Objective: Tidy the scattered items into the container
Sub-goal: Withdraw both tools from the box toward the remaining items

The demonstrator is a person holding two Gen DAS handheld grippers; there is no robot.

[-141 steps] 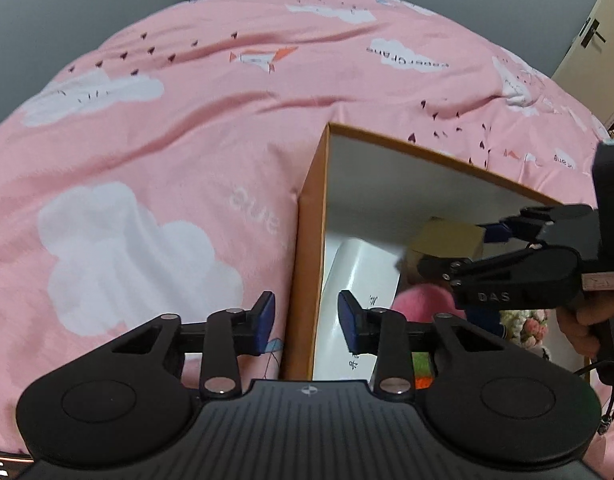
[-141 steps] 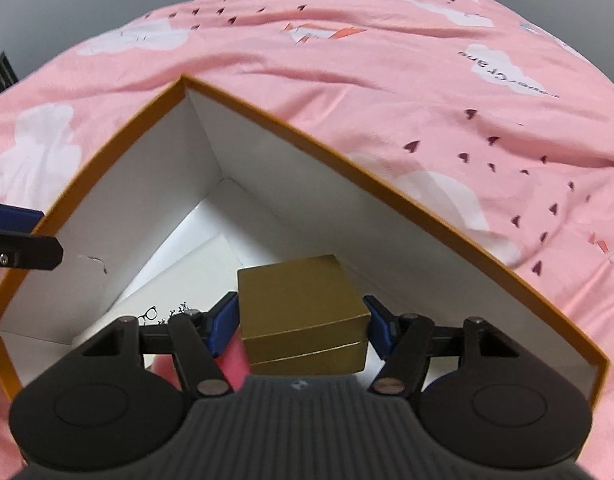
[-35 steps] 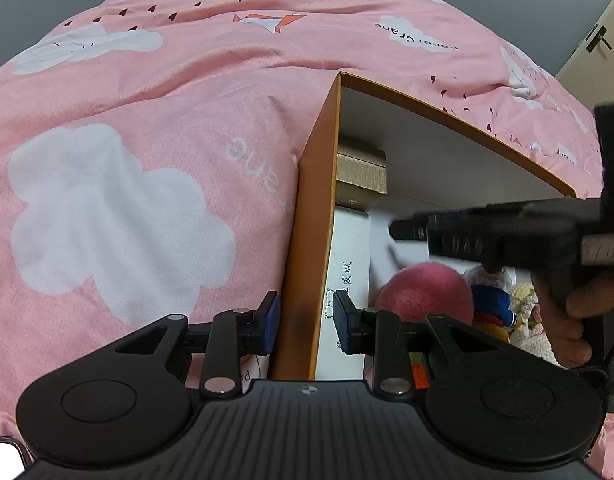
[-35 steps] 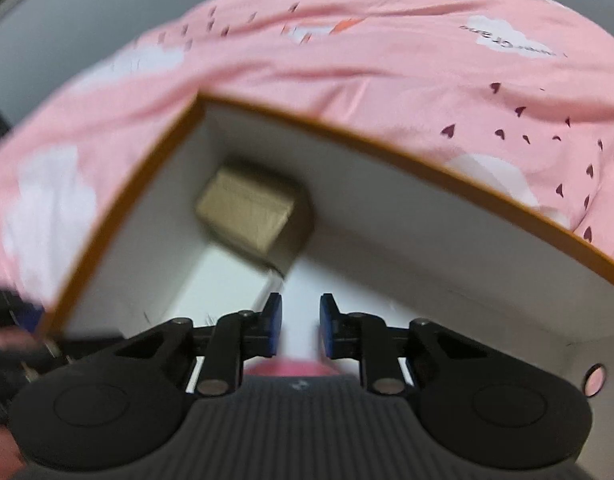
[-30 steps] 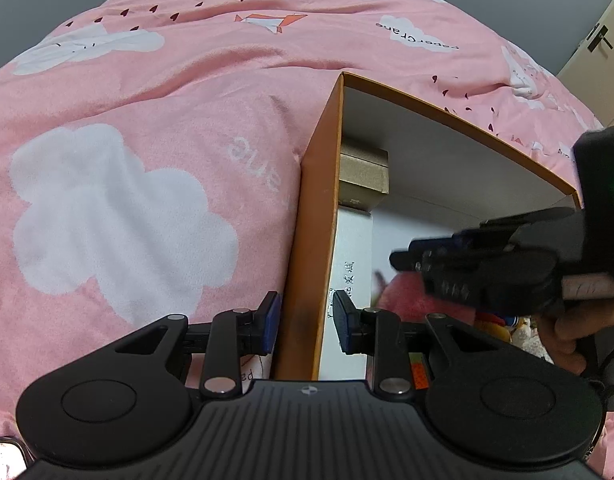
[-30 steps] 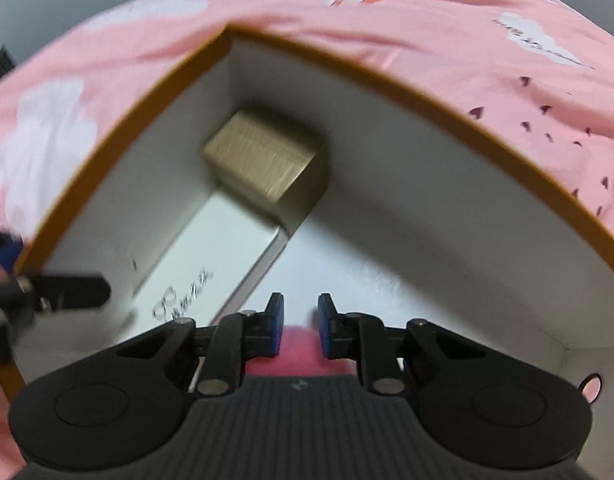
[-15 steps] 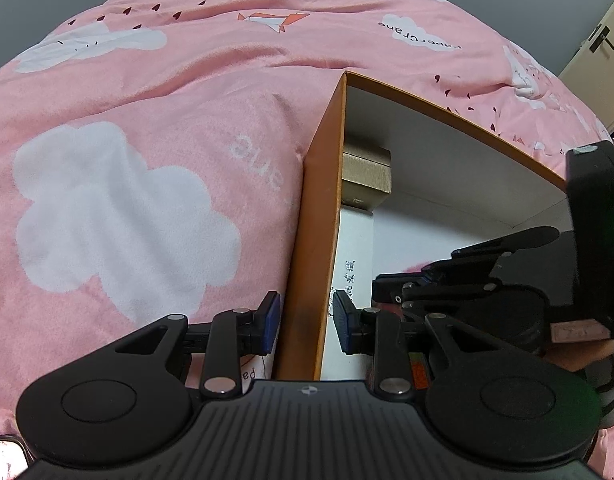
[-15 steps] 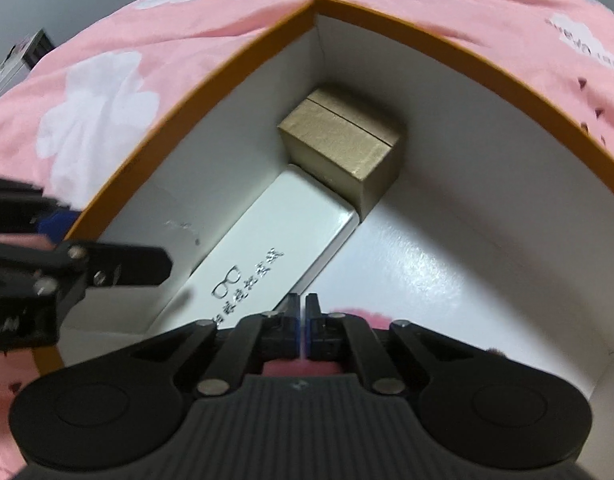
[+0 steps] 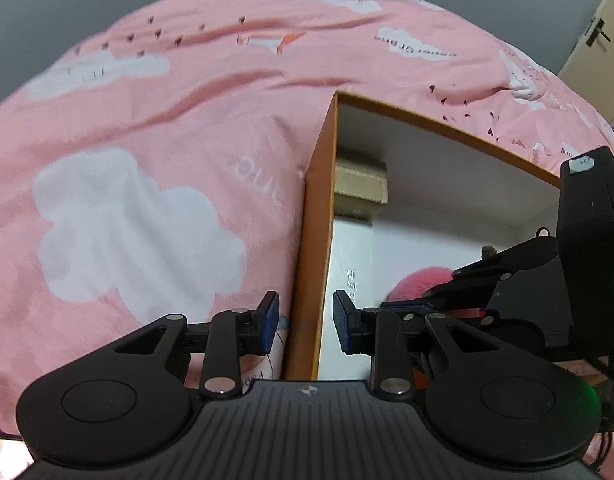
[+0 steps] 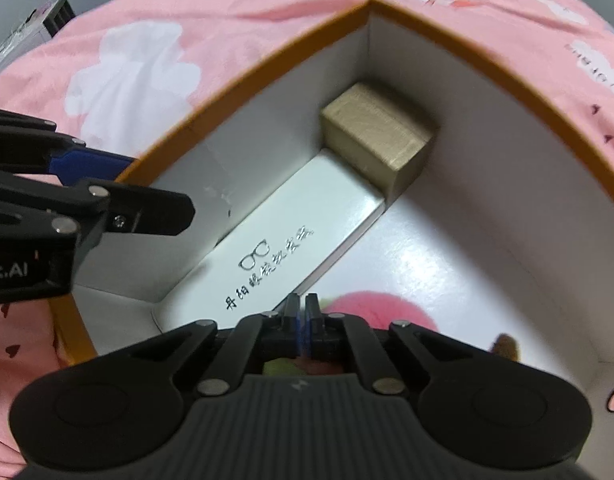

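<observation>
Left gripper (image 9: 305, 322): 2 fingers apart, straddling the container (image 9: 313, 216) wall. Right gripper (image 10: 301, 318): fingers together, empty, above the pink plush (image 10: 381, 308). Beyond: white glasses case (image 10: 291, 240), then gold box (image 10: 377, 136) in the far corner.

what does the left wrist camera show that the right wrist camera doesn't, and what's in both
Only the left wrist view shows the door and the left claw open, astride the container wall. Only the right wrist view shows the glasses print on the white case and the right claw shut. Both show the gold box, pink plush and pink bedspread.
</observation>
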